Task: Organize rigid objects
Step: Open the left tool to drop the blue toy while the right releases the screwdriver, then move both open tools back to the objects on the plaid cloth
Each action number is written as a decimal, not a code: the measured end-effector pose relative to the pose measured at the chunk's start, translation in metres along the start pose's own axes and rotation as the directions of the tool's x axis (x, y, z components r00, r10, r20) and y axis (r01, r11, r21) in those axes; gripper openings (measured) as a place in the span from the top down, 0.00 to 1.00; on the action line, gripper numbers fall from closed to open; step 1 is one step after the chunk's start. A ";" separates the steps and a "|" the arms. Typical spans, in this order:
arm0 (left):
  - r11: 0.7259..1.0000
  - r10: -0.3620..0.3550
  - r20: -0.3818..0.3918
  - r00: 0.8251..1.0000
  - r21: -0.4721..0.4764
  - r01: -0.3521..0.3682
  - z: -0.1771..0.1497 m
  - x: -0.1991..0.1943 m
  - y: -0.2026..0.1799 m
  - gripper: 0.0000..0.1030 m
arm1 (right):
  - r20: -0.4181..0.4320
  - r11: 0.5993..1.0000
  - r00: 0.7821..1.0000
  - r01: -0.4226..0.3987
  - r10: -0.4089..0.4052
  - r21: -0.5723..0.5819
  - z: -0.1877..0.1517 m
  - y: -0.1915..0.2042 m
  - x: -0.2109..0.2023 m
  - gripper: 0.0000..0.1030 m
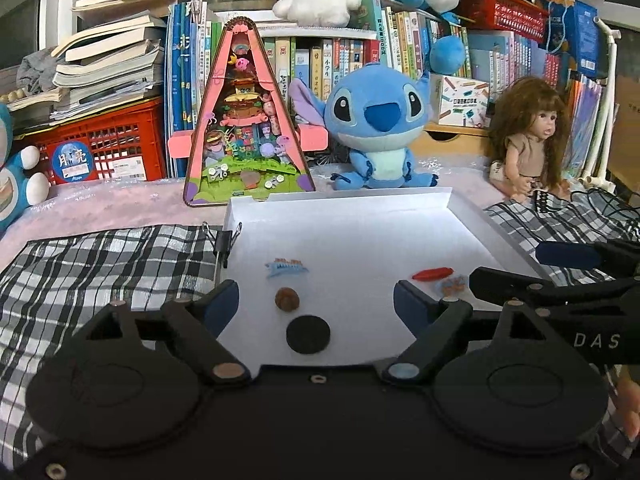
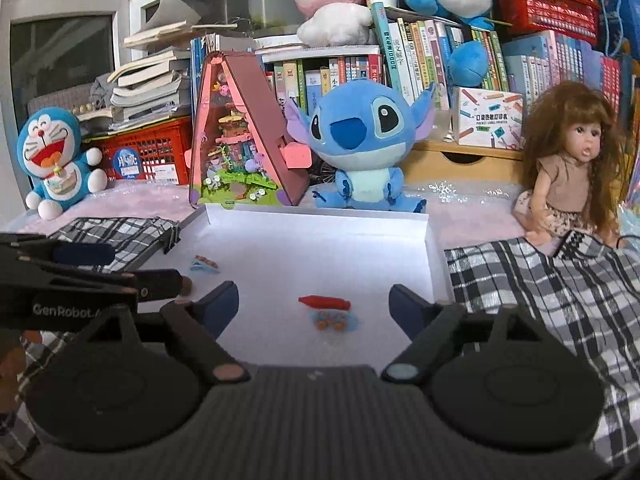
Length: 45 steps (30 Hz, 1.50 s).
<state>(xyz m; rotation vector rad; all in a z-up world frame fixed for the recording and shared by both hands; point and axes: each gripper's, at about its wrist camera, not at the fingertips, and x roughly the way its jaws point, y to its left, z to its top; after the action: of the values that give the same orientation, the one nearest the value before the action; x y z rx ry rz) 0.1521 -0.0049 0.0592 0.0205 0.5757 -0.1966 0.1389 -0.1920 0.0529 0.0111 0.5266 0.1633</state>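
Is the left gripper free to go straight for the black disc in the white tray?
Probably yes. The left gripper is open and empty, and the black disc lies flat in the white tray between its fingers, with only the brown round piece just beyond it.

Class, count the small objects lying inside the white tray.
5. Blue clip far left; brown ball below it; black disc nearest; red piece right; blue-orange piece beside it. The gripper bodies may hide more.
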 end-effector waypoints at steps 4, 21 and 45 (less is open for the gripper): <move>1.000 -0.015 0.007 1.000 -0.014 0.015 -0.007 -0.012 0.000 0.18 | 0.009 1.000 1.000 0.004 -0.004 0.018 -0.006 -0.001 -0.010 0.09; 1.000 0.000 -0.005 1.000 -0.002 0.000 -0.040 -0.035 -0.007 0.17 | 0.006 0.999 1.000 -0.005 0.005 0.047 -0.034 0.003 -0.038 0.09; 1.000 -0.003 -0.024 1.000 0.019 0.003 -0.081 -0.053 -0.008 0.17 | -0.013 1.000 1.000 -0.008 0.008 -0.003 -0.074 0.014 -0.057 0.07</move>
<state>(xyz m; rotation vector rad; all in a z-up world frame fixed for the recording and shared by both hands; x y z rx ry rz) 0.0636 0.0031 0.0203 0.0408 0.5980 -0.2051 0.0508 -0.1893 0.0178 0.0097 0.5399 0.1724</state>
